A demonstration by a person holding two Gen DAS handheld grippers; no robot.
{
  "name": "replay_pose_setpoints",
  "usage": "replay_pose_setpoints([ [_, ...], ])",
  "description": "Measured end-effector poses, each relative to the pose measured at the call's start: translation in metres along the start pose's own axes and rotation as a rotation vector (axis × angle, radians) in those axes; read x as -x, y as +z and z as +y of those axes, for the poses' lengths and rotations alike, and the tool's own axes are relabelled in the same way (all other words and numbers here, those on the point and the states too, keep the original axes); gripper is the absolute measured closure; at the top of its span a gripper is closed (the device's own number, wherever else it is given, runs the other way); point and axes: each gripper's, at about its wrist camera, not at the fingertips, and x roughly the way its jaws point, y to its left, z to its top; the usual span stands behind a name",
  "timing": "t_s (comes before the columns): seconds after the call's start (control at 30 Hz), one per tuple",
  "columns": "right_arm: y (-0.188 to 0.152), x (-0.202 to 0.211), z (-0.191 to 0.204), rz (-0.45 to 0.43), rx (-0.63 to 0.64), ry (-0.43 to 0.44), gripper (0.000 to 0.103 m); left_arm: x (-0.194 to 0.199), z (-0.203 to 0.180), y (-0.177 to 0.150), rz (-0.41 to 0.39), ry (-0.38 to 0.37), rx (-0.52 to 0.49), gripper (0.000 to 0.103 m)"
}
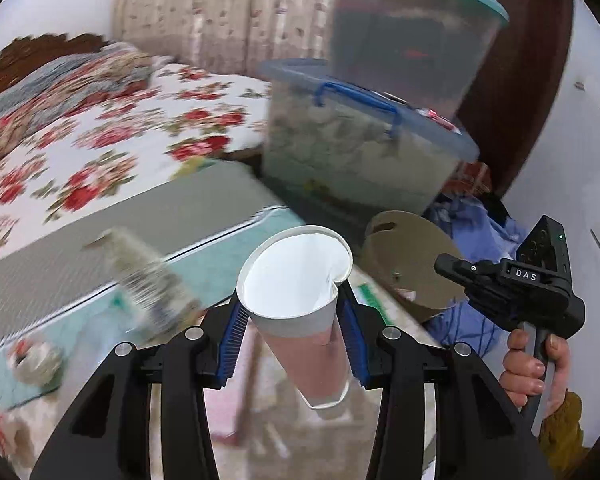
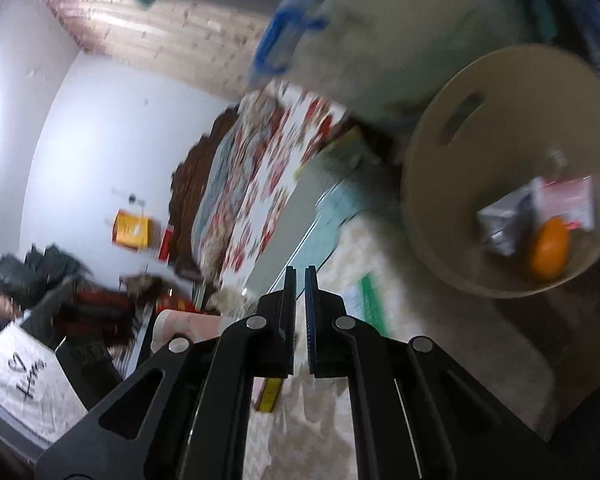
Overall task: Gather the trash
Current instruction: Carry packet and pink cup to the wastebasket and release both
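Observation:
My left gripper (image 1: 294, 314) is shut on a white paper cup (image 1: 296, 276) whose rim is dented inward on the right; its blue pads (image 1: 232, 328) press on both sides of the cup. To its right stands a tan round bin (image 1: 404, 264). In the right wrist view that bin (image 2: 480, 128) holds a silver wrapper (image 2: 504, 220), a white and red packet (image 2: 568, 200) and an orange item (image 2: 550, 254). My right gripper (image 2: 300, 276) is shut with nothing between its fingers, left of the bin. A hand (image 1: 536, 368) holds it.
Two stacked clear storage boxes (image 1: 364, 140) with blue lids rise behind the bin. A bed with a floral sheet (image 1: 100, 140) lies to the left. A blurred packet (image 1: 152, 280) and a crumpled wad (image 1: 36, 360) lie on the surface below. A yellow item (image 2: 270, 394) lies under the right gripper.

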Motion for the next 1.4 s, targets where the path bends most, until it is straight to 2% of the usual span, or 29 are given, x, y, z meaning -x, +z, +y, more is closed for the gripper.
replay_pose_setpoints([
  [0.07,0.005,0.013,-0.008,-0.025,0.008,-0.029,0.096,-0.013,-0.017,0.006,0.009,0.004,-0.029,0.061],
  [0.1,0.004,0.015,-0.01,-0.024,0.013,-0.034,0.092,-0.021,-0.024,0.008,0.016,0.006,-0.038,0.062],
  [0.2,-0.001,0.012,-0.014,0.041,0.04,-0.05,0.089,-0.043,-0.034,0.008,0.053,0.03,-0.053,0.061],
  [0.23,-0.005,0.007,-0.011,0.066,0.082,-0.075,0.065,-0.051,-0.034,0.005,0.072,0.046,-0.054,0.061],
  [0.27,-0.011,0.005,-0.009,0.083,0.124,-0.098,0.046,-0.058,-0.034,0.004,0.089,0.058,-0.052,0.061],
  [0.3,-0.017,0.004,-0.009,0.094,0.15,-0.11,0.017,-0.067,-0.031,0.001,0.111,0.073,-0.044,0.061],
  [0.37,-0.035,-0.003,-0.003,0.136,0.196,-0.11,0.024,-0.077,-0.027,-0.003,0.135,0.087,-0.032,0.062],
  [0.4,-0.04,-0.007,-0.003,0.168,0.204,-0.11,0.033,-0.084,-0.024,-0.005,0.15,0.099,-0.026,0.062],
  [0.5,-0.055,-0.021,-0.01,0.264,0.115,-0.07,0.049,-0.09,-0.016,-0.007,0.161,0.098,-0.013,0.062],
  [0.57,-0.058,-0.031,-0.017,0.279,0.051,-0.071,0.057,-0.09,-0.014,-0.007,0.164,0.099,-0.016,0.062],
  [0.6,-0.057,-0.035,-0.019,0.26,0.033,-0.088,0.061,-0.091,-0.013,-0.007,0.169,0.103,-0.019,0.062],
  [0.73,-0.05,-0.051,-0.016,0.221,0.0,-0.103,0.061,-0.096,-0.005,-0.008,0.196,0.11,-0.008,0.062],
  [0.9,-0.046,-0.078,-0.003,0.197,0.04,-0.127,0.063,-0.101,0.014,-0.012,0.215,0.083,0.056,0.061],
  [0.97,-0.046,-0.084,-0.004,0.204,0.038,-0.117,0.083,-0.1,0.014,-0.012,0.213,0.075,0.055,0.061],
  [1.03,-0.045,-0.085,-0.004,0.202,0.031,-0.102,0.092,-0.098,0.013,-0.011,0.211,0.058,0.061,0.061],
  [1.2,-0.027,-0.051,0.005,0.089,0.12,-0.134,0.095,-0.088,-0.009,0.005,0.174,-0.005,0.037,0.064],
  [1.4,0.01,0.0,-0.006,-0.054,0.151,-0.221,0.095,-0.096,-0.066,0.039,0.143,-0.078,-0.037,0.064],
])
